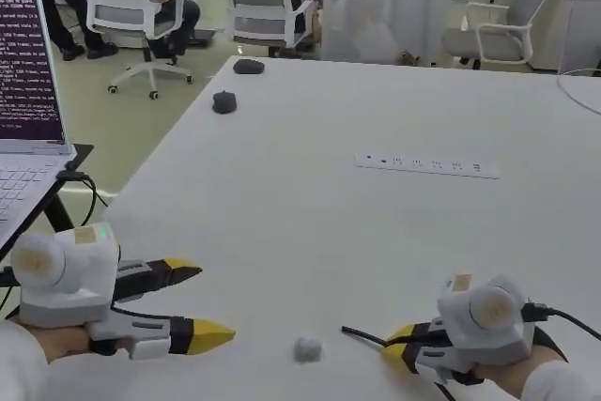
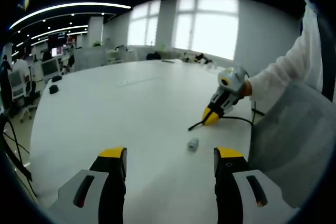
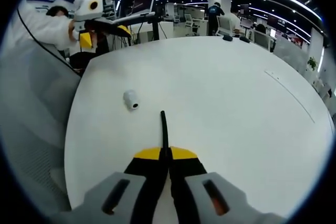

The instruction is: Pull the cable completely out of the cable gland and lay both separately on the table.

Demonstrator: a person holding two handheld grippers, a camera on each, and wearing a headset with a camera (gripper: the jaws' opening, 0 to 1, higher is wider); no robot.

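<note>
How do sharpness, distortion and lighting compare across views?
Head view: soft, even light, the cable gland a fuzzy blob. Left gripper view: fisheye bows the table edge, windows blown out. Right gripper view: sharpest, the cable crisp between the shut fingers.

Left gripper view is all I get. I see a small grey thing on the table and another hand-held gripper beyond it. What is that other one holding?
Observer: The right gripper view shows the right hand-held gripper shut on a black cable, whose end pokes out past its tips.
Operator: And the grey thing?
Observer: That's the gland. Seen from that side, its open end is dark, with no cable in it.
Operator: Anything off to my left?
Observer: In the head view a laptop sits open at the far left, its screen full of text.
</note>
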